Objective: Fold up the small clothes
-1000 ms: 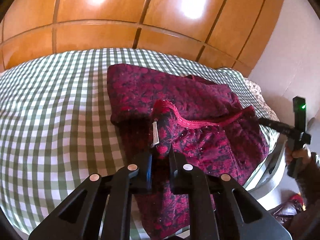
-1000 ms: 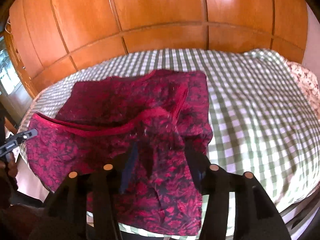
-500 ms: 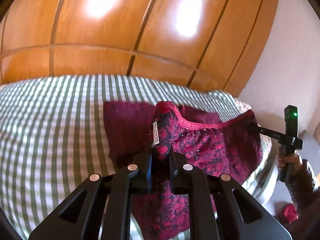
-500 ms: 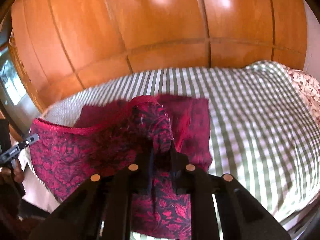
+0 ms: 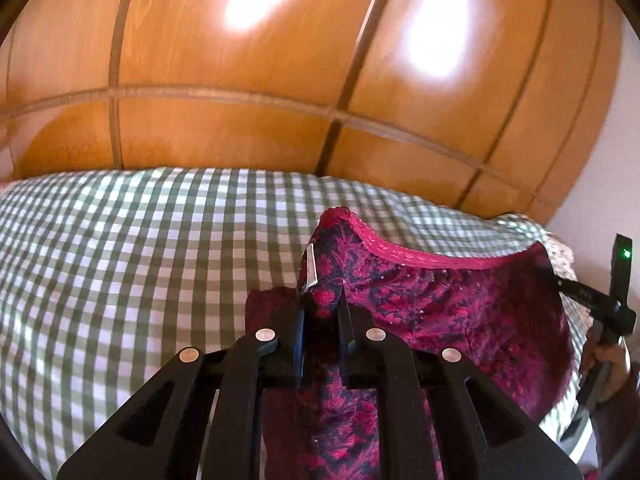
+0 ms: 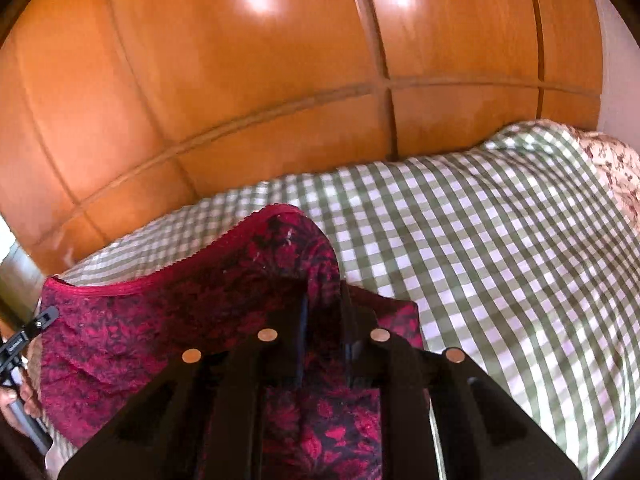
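Note:
A dark red floral garment (image 5: 460, 304) with a pink trimmed edge hangs stretched between my two grippers above a green-and-white checked bed (image 5: 140, 248). My left gripper (image 5: 322, 304) is shut on one corner of it, where a small white label sticks out. In the right wrist view the same garment (image 6: 160, 320) sags to the left, and my right gripper (image 6: 322, 304) is shut on its other corner. The lower part of the cloth drapes under both grippers and is hidden there.
An orange wooden panelled wall (image 5: 280, 80) rises right behind the checked bed (image 6: 500, 240). A floral pillow (image 6: 616, 168) lies at the bed's far right. A person's hand (image 5: 608, 356) holds the other gripper at the right edge of the left wrist view.
The right gripper closed on the garment's corner. Both grippers then lifted the cloth off the bed and carried it toward the wooden wall, so the folded part underneath has dropped out of sight.

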`<state>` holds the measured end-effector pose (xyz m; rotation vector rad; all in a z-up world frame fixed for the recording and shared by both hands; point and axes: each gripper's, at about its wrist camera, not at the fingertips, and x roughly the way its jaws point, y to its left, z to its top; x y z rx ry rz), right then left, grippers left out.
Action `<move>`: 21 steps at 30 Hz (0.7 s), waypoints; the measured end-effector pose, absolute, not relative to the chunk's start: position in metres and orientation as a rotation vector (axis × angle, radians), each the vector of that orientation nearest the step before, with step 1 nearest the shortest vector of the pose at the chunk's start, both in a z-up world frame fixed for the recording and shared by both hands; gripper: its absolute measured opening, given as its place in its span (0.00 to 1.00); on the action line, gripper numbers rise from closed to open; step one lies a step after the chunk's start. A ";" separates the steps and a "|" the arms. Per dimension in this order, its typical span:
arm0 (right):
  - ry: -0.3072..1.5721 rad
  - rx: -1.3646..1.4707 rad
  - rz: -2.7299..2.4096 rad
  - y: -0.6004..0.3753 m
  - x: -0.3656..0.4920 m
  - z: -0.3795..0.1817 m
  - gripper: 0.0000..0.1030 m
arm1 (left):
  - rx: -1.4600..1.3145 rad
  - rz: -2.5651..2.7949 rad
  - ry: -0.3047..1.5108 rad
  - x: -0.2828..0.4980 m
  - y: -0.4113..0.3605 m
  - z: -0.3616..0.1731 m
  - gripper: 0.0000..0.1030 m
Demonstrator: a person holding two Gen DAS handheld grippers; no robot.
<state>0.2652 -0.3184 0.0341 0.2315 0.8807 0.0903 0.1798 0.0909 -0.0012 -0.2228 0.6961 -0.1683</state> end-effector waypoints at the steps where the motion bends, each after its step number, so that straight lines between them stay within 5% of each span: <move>1: 0.896 0.218 0.071 -0.318 0.270 0.026 0.12 | -0.212 -0.147 0.715 0.190 0.089 -0.008 0.11; 8: 1.008 0.239 0.035 -0.326 0.286 -0.016 0.16 | -0.184 -0.082 0.868 0.225 0.080 -0.053 0.15; 12: 0.988 0.280 0.077 -0.338 0.265 0.000 0.40 | -0.277 -0.098 0.850 0.198 0.098 -0.043 0.47; 21: 0.983 0.433 0.198 -0.375 0.159 0.005 0.50 | -0.409 -0.263 0.855 0.085 0.114 -0.063 0.56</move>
